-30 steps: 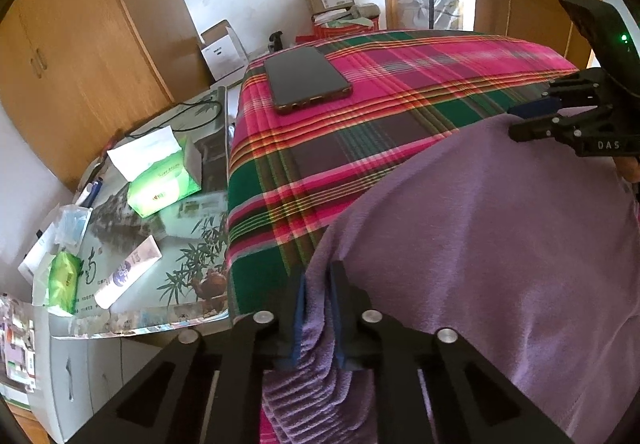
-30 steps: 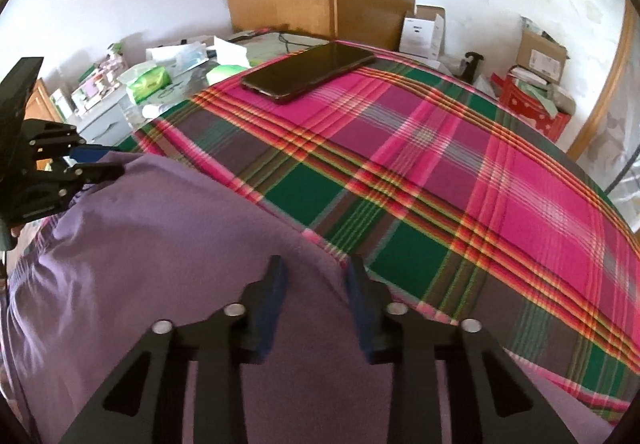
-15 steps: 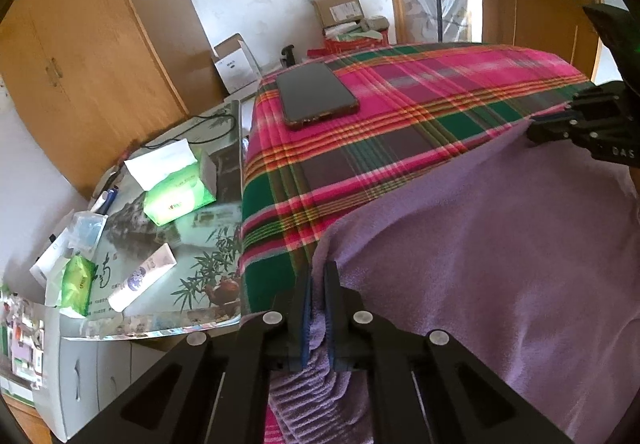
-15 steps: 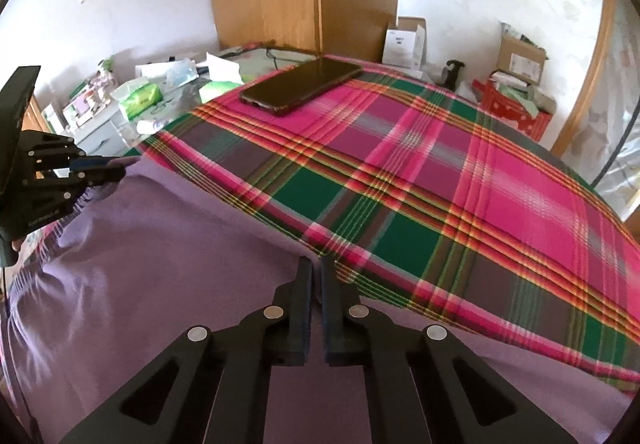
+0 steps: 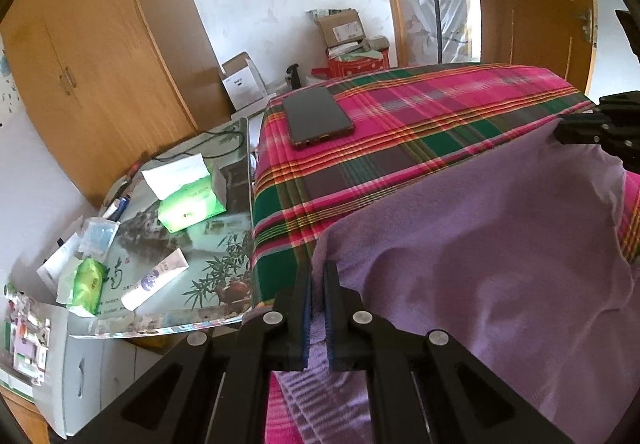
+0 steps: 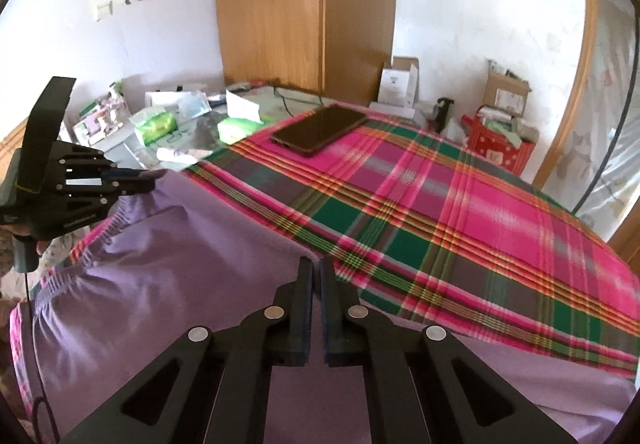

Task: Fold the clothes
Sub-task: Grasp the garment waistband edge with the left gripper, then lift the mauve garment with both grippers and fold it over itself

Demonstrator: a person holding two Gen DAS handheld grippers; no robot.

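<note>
Both tongs, left [image 5: 316, 280] and right [image 6: 316, 276], have just pinched and lifted the purple garment [image 5: 480, 244], readying a fold.

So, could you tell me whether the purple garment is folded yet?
Not yet: the purple garment hangs spread between both shut grippers, unfolded.
</note>
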